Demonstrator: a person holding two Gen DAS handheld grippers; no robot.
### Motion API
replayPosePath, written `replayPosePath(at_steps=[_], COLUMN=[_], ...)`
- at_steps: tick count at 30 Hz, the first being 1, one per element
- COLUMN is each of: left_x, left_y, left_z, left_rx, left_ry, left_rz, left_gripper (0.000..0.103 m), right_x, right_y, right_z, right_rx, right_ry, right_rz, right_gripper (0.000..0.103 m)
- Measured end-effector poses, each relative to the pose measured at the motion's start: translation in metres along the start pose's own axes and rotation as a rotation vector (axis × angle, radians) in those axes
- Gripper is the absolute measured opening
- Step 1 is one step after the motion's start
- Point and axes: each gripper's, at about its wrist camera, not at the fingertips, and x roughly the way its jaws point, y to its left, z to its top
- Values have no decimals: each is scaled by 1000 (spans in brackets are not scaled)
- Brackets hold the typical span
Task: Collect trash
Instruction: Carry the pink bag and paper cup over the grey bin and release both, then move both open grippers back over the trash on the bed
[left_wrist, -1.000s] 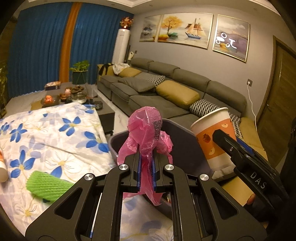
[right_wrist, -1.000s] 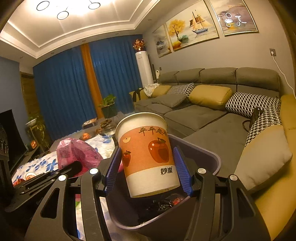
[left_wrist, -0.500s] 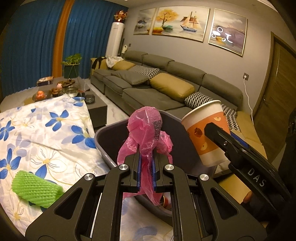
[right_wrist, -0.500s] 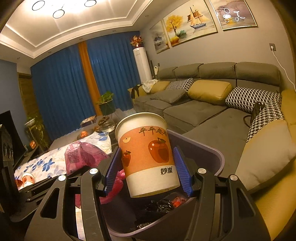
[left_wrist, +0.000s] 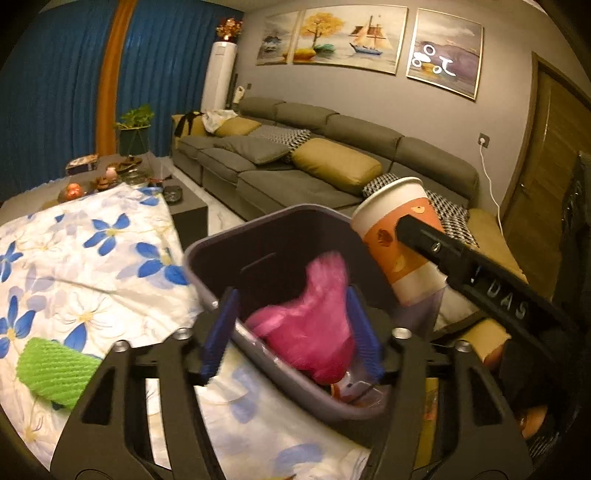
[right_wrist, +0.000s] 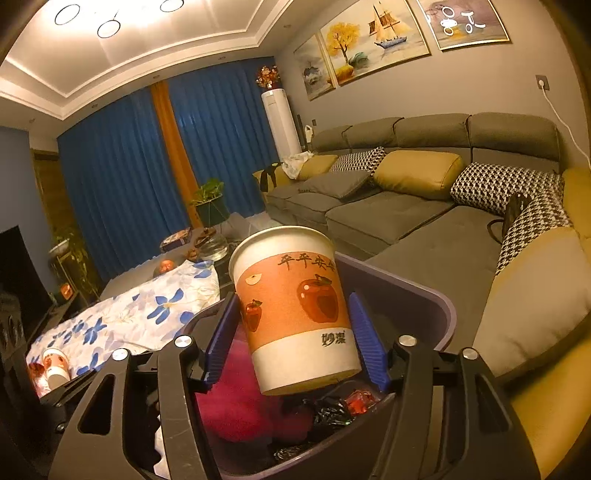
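Observation:
A dark purple trash bin (left_wrist: 229, 254) stands at the edge of the floral-cloth table. My left gripper (left_wrist: 291, 332) is open over the bin's near rim. The pink plastic bag (left_wrist: 314, 328) is blurred between the spread blue pads and drops into the bin; it also shows in the right wrist view (right_wrist: 236, 398). My right gripper (right_wrist: 295, 336) is shut on an orange and white paper cup (right_wrist: 291, 306) with apple prints, held upright over the bin (right_wrist: 417, 295). The cup also shows in the left wrist view (left_wrist: 399, 236). Dark and red wrappers (right_wrist: 340, 406) lie inside the bin.
A green foam net sleeve (left_wrist: 51, 369) lies on the floral tablecloth (left_wrist: 92, 266) at the left. A small bottle (right_wrist: 55, 369) lies on the cloth at the far left. A grey sofa (left_wrist: 314, 170) with cushions runs behind the bin. A low tea table (left_wrist: 110, 177) stands farther back.
My left gripper has opened and let go of the pink bag, which falls into the bin. The right gripper keeps the cup over the bin.

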Motion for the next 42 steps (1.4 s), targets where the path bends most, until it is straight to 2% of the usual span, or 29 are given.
replayPosePath(at_steps=[1,6,10,16,23,28,34,38,42], left_x=[-3,-23,-54,-103,-164,-208,-253,-280,-296], left_y=[5,26,38,46,63,80,114,141,155], left_z=[-1,-5,-9,-20,-44,-67,-102,-123,-133], left_rx=[-12,-85,-120,-135,-157,-170,-189,-225,-241], left_ry=[2,-28,-85,-134,-174,-205,-203,-195,-195], left_rz=[12,69,151,277,433,522,675,730,729], left_gripper=[71,80,87,88,88,88,88,88,88], right_x=[0,-9,-27,-66,-98,-119,-133,-138,-137], right_y=[0,9,17,33,55,86,129,157,182], right_z=[1,2,2,-11,-28,-43,-65,-81,-94], right_rx=[3,-22,-55,-106,-143,-173,-227,-239,-244], right_ry=[1,-22,-60,-120,-144,-150,-140,-122,-108], right_rz=[2,-6,-17,-52,-25,33,101,142,167], right_gripper=[69,69,72,74,74,74,74,74,74])
